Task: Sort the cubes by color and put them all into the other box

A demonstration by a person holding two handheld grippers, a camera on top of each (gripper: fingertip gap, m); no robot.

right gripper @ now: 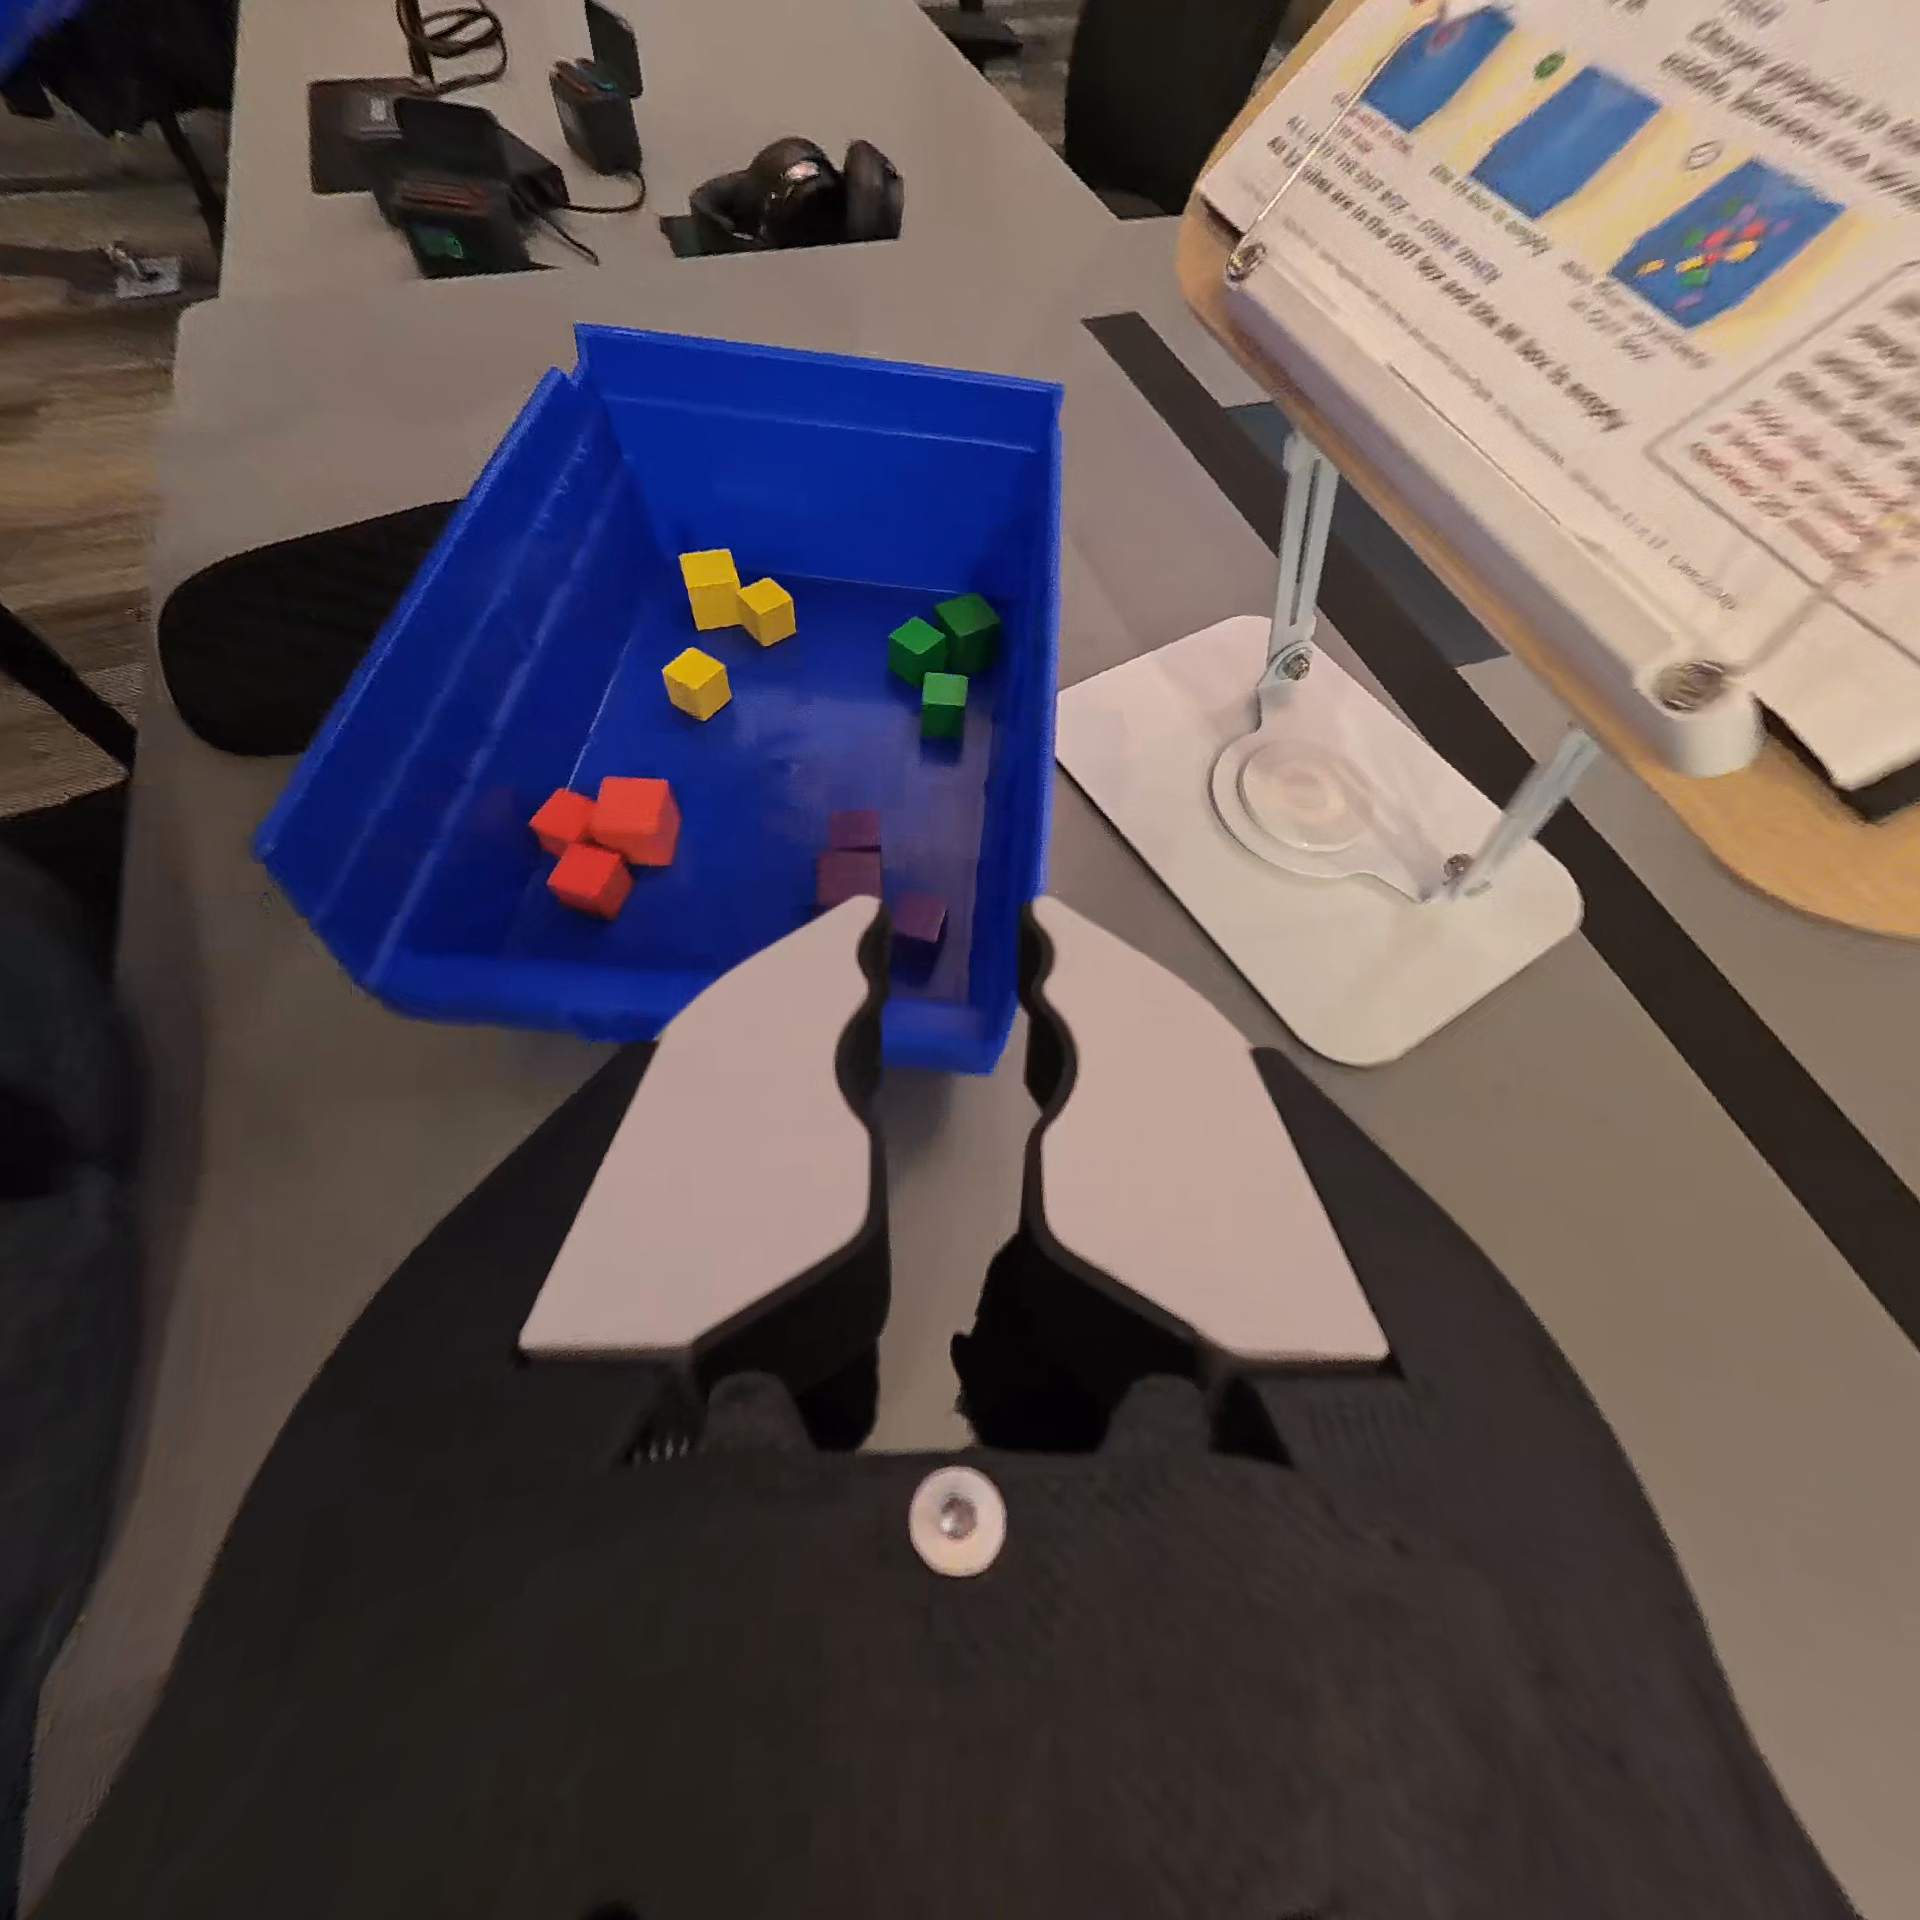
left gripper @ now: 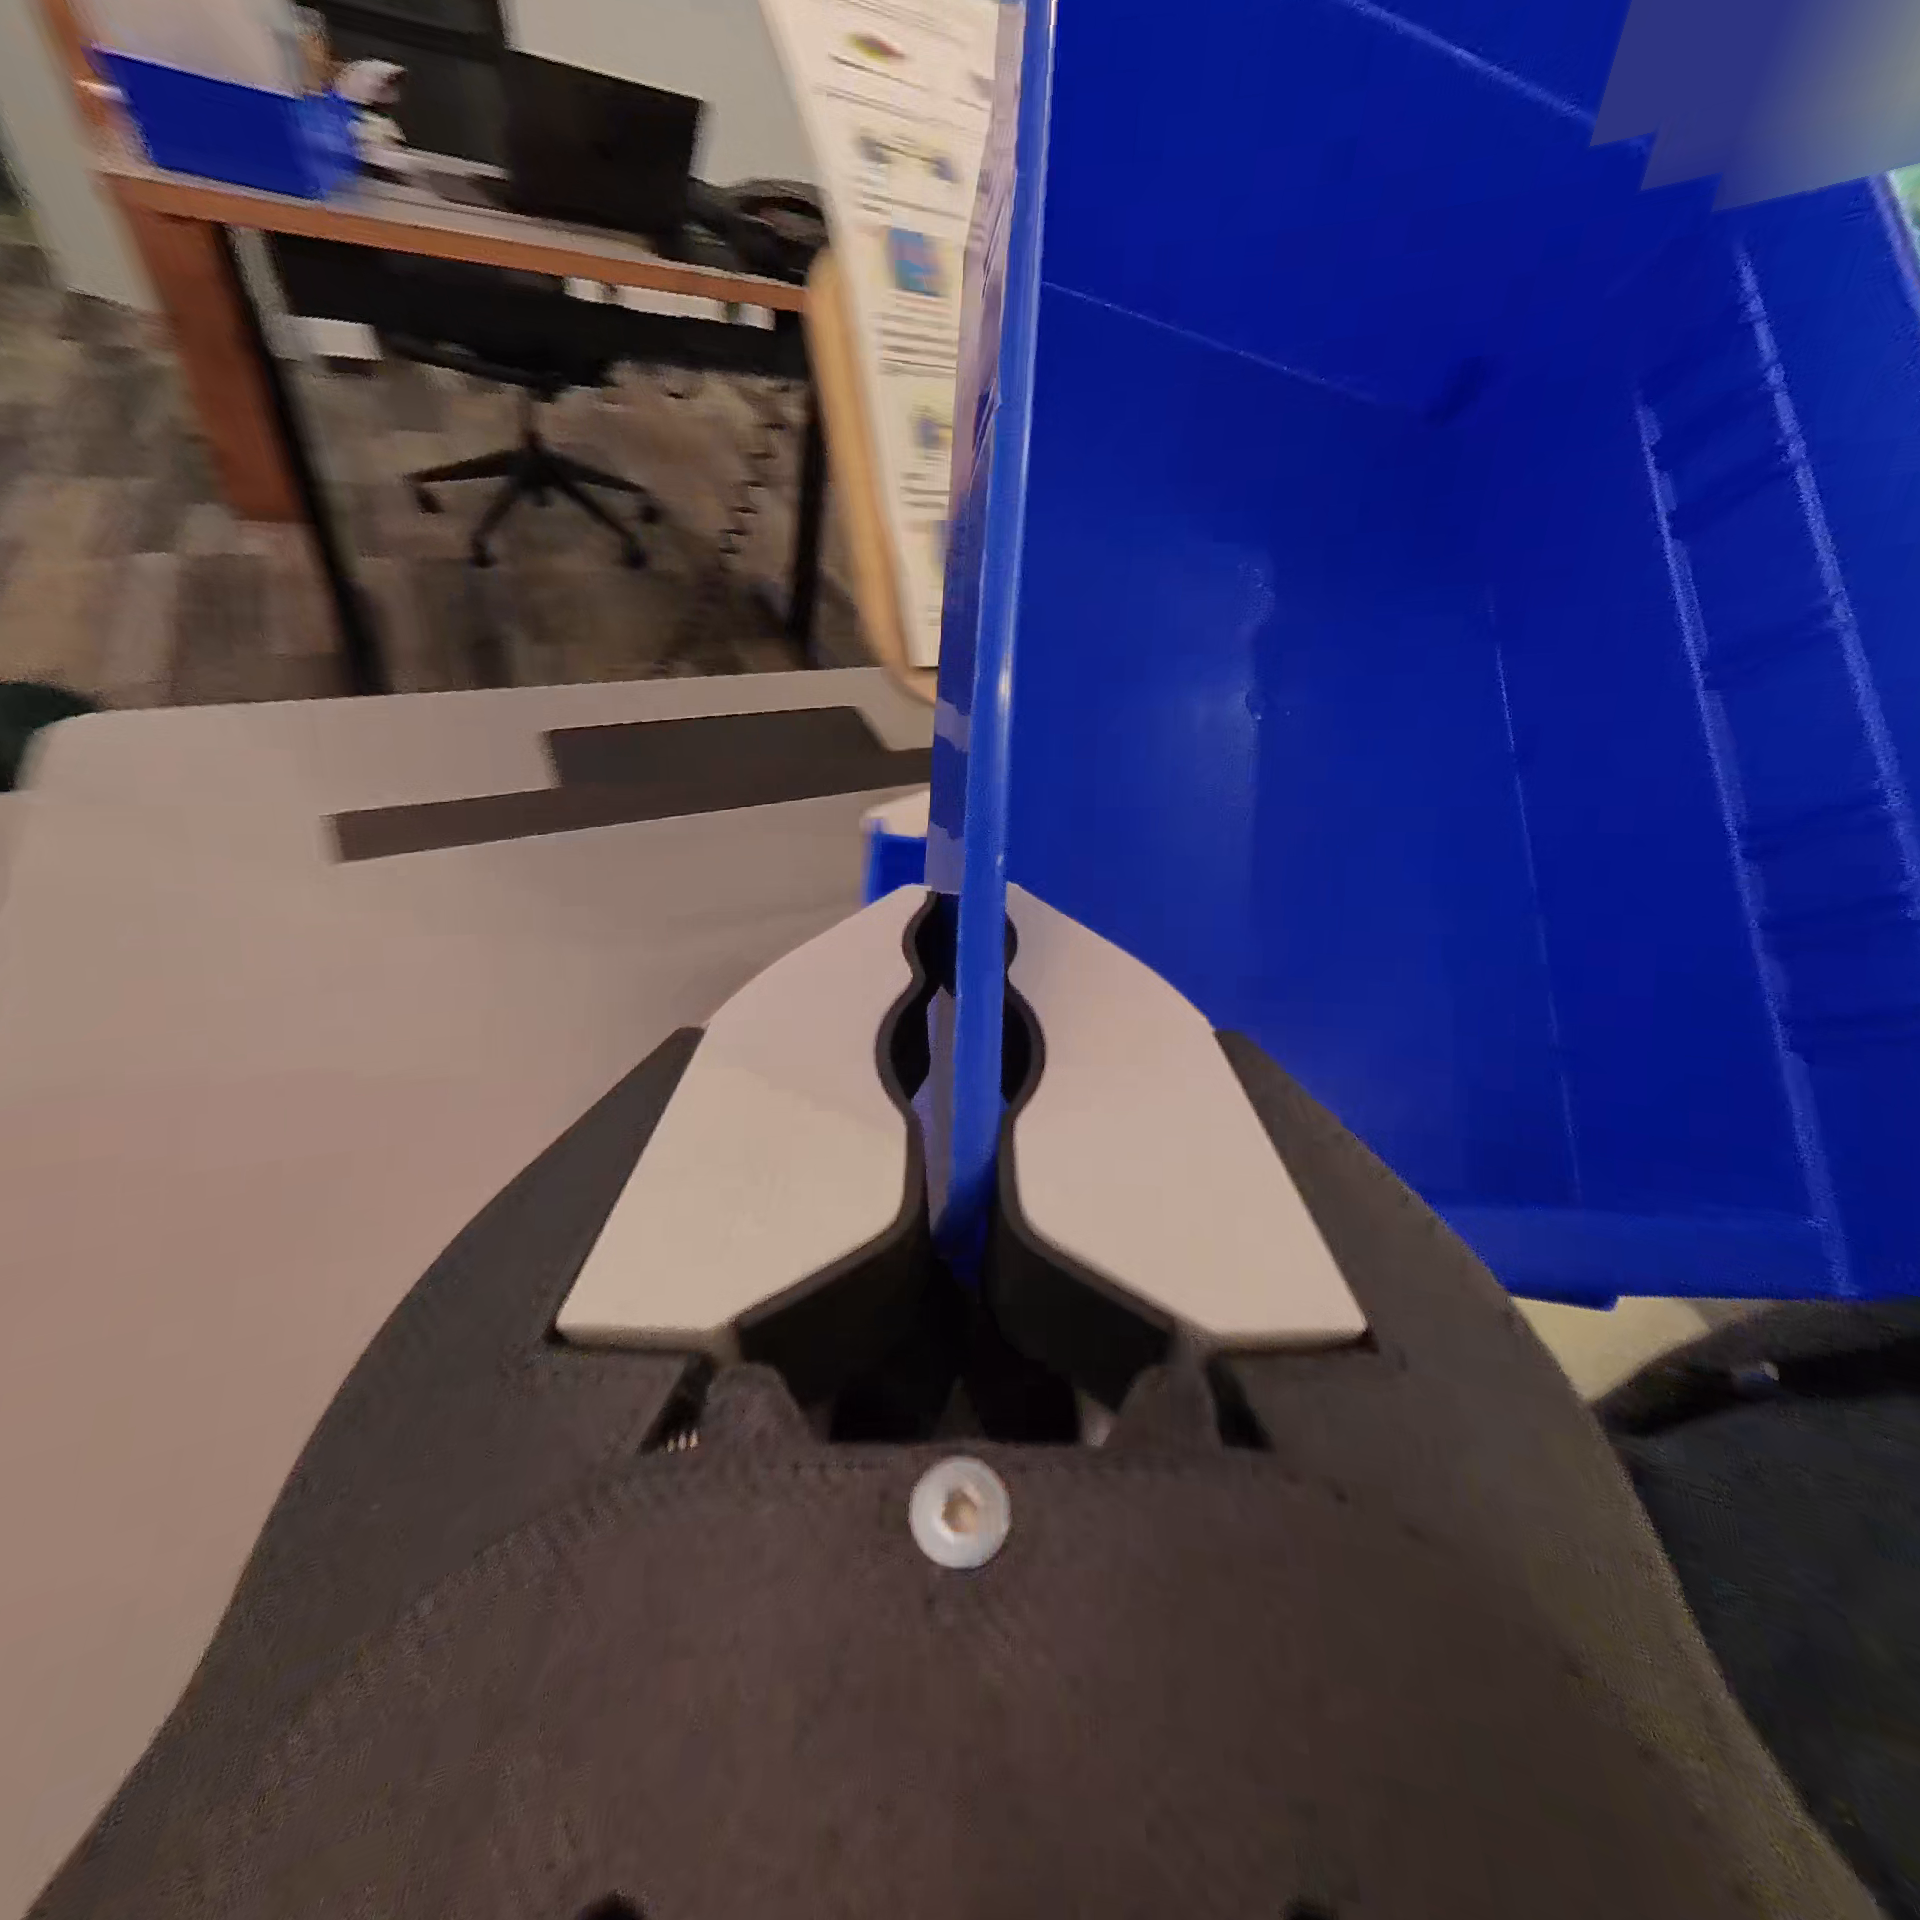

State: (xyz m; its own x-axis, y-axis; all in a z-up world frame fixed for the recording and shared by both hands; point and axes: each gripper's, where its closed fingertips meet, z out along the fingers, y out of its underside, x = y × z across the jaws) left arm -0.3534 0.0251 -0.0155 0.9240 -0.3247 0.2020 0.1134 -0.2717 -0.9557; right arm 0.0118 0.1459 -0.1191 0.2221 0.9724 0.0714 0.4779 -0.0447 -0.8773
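Only my left view showed my left claw [left gripper: 961, 935] pinching the thin rim of a smooth blue plastic box [left gripper: 1351, 623], lifted and tipped above the grey surface [left gripper: 208, 987], its ribbed inside bare. Only my right view showed the other box [right gripper: 436, 665] resting on that surface, holding small square-edged cubes in separate groups: yellow cubes [right gripper: 727, 613] at the far left, green cubes [right gripper: 940, 649] at the far right, red cubes [right gripper: 603, 831] near left, purple cubes [right gripper: 862, 873] near right. My right claw [right gripper: 951, 935] stood spread and bare over that box's near corner, beside a white stand [right gripper: 1340, 831] carrying printed sheets.
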